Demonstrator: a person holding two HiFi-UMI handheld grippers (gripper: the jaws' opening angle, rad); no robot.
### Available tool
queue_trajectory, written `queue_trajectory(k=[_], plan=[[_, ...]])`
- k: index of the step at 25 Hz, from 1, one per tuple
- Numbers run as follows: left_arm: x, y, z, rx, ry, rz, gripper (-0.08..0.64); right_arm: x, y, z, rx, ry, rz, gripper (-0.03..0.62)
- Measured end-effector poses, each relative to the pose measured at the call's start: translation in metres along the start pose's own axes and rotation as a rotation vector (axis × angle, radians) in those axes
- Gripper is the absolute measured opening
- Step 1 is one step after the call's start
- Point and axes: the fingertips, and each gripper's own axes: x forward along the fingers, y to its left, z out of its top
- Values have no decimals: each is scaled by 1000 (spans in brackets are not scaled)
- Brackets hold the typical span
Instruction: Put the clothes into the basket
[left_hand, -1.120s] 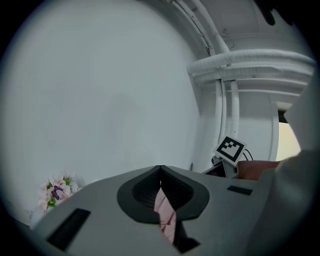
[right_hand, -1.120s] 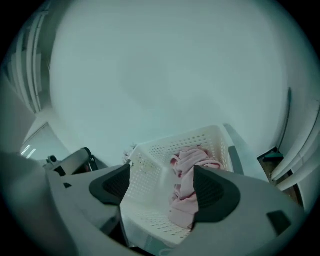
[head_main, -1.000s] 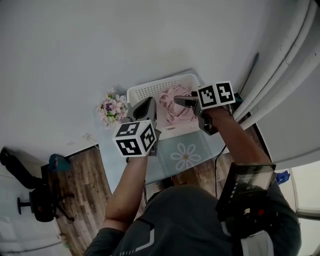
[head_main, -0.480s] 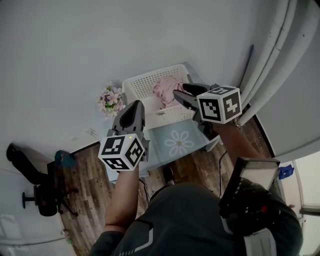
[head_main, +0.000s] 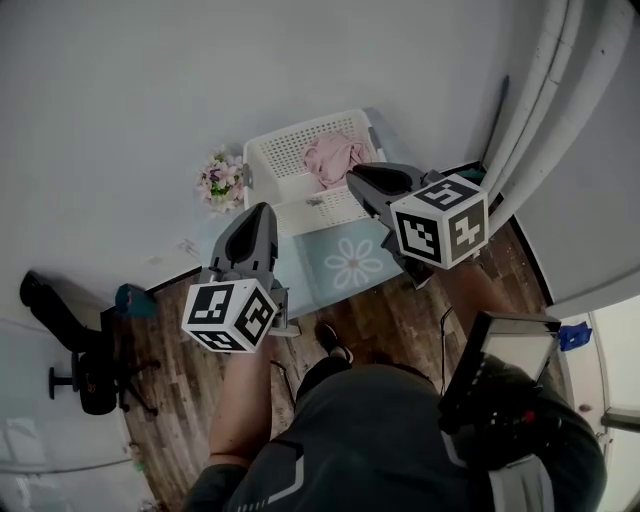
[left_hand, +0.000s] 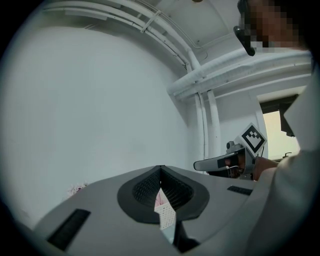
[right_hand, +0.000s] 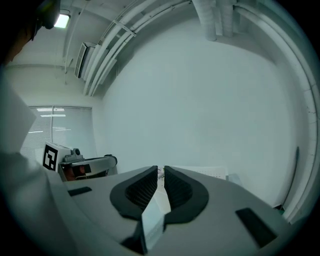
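Clothes: a pink garment lies bunched inside the basket, towards its far right side, and no tongs are touching it.
Basket: the white mesh basket stands at the far end of the table, close to the pale wall.
Table: a light table with a daisy print on top; nothing else shows on its near part.
Left tongs: the left tongs are held up over the near left of the table, pointing towards the wall. In the left gripper view the tips meet, and nothing is caught between them. The basket's mesh and a sliver of pink show far off through the slot below the tips.
Right tongs: the right tongs are raised, and in the head view their tip shows over the basket's near right corner. The jaws have just been closing and now they're all but together, with only a thin slit left. Nothing sits in it; the basket is merely glimpsed beyond.
Flowers: a small pink and white bunch sits just beside the basket's left wall.
Floor: wood planks lie below the table, and a dark office chair stands well off to the left.
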Motion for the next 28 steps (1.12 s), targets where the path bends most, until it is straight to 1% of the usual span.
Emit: queue_trajectory(k=[3,8,14,19,24,28], plan=[[-10,-2,0,11,0,-3,9,-6,9,0,-4,-19,-3,43],[-23,3,6,34,-11,-36,9,-8,27,8,-30,-46,-13,26],[-42,30,15,69,-12,-62,9,1,54,15,-54,-90,-59,18],[-60,58,23,75,-17,-72,9,7,76,18,-22,-134,-100,18],[-67,72,25,81,-36,-74,8,9,94,19,-30,-150,-116,12],[-71,71,24,87,-35,-82,9,5,99,19,-47,-148,-140,12]])
